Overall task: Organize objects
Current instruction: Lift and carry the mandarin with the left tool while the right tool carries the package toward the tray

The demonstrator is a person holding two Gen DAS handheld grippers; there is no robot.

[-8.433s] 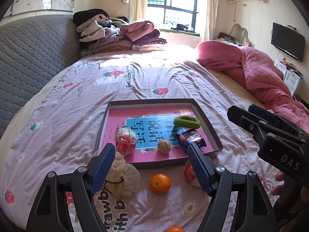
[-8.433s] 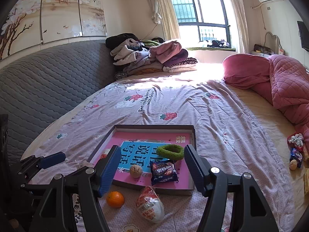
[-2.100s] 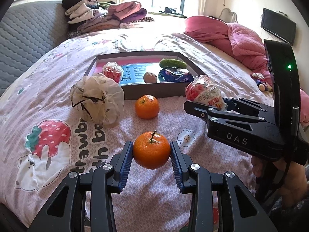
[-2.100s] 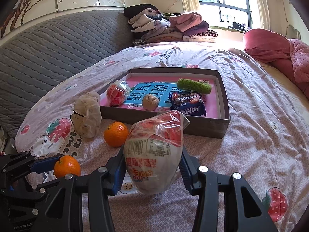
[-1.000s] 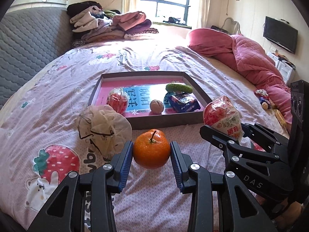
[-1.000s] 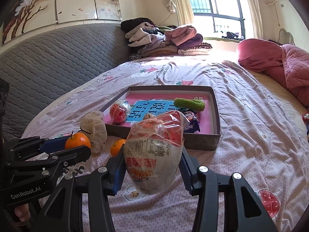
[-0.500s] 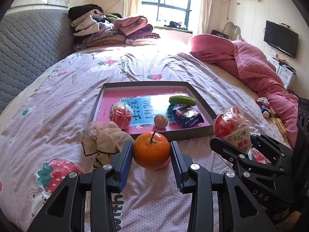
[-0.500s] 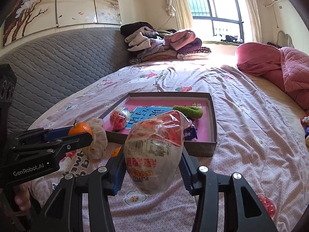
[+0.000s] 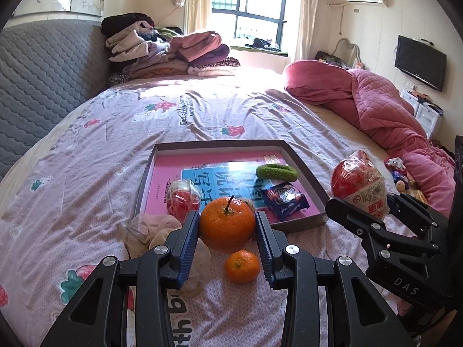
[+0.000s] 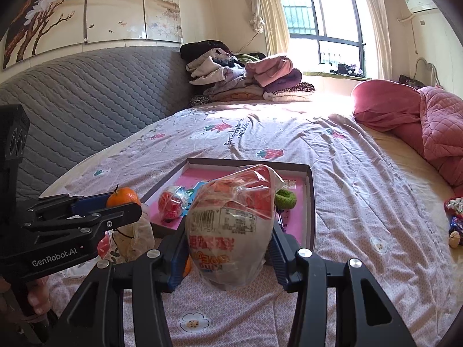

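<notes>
My left gripper is shut on an orange with a stem, held above the bed just before the shallow box. My right gripper is shut on a plastic-wrapped red snack bag, also lifted; it shows at the right of the left wrist view. The box holds a pink book, a red wrapped item, a green hair tie and a dark snack packet. A second orange lies on the sheet below my left gripper.
A crumpled beige net bag lies left of the loose orange. A pink quilt is heaped at the right, folded clothes at the far end, a grey padded headboard at the left. Small items lie near the bed's right edge.
Both grippers have risen and moved forward toward the box, each still holding its object. The loose orange now shows below the left gripper's held orange.
</notes>
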